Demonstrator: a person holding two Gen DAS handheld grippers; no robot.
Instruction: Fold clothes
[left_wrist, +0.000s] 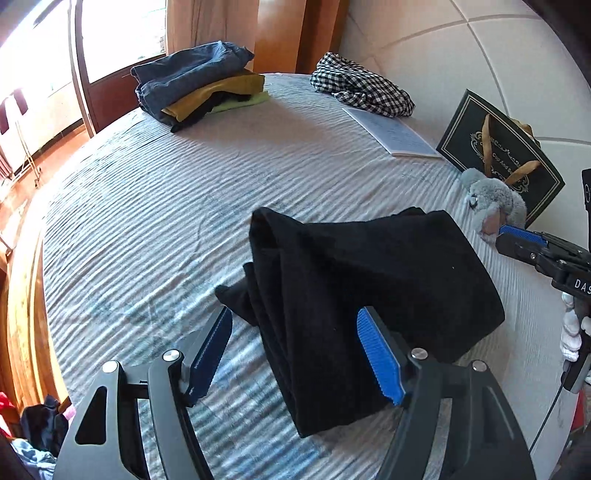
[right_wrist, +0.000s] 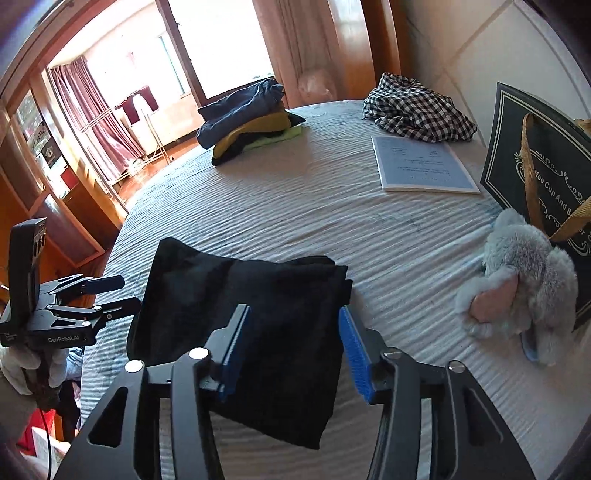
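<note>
A black garment (left_wrist: 369, 280) (right_wrist: 258, 317) lies folded in a thick bundle on the striped white bedspread (left_wrist: 166, 206). My left gripper (left_wrist: 295, 350) is open and straddles the bundle's near left end; its right pad (left_wrist: 376, 354) touches the cloth, the left pad is clear of it. My right gripper (right_wrist: 293, 347) hovers open over the bundle's near right part, nothing pinched. In the right wrist view the left gripper (right_wrist: 107, 295) shows at the bed's left edge, held by a white-gloved hand (right_wrist: 22, 365). The right gripper (left_wrist: 524, 243) shows at the right rim of the left wrist view.
A stack of folded clothes (left_wrist: 199, 88) (right_wrist: 247, 122) sits at the far side, a checkered garment (left_wrist: 362, 85) (right_wrist: 417, 107) beside it. A booklet (right_wrist: 421, 166), a dark gift bag (right_wrist: 539, 177) and a grey plush toy (right_wrist: 517, 280) lie to the right.
</note>
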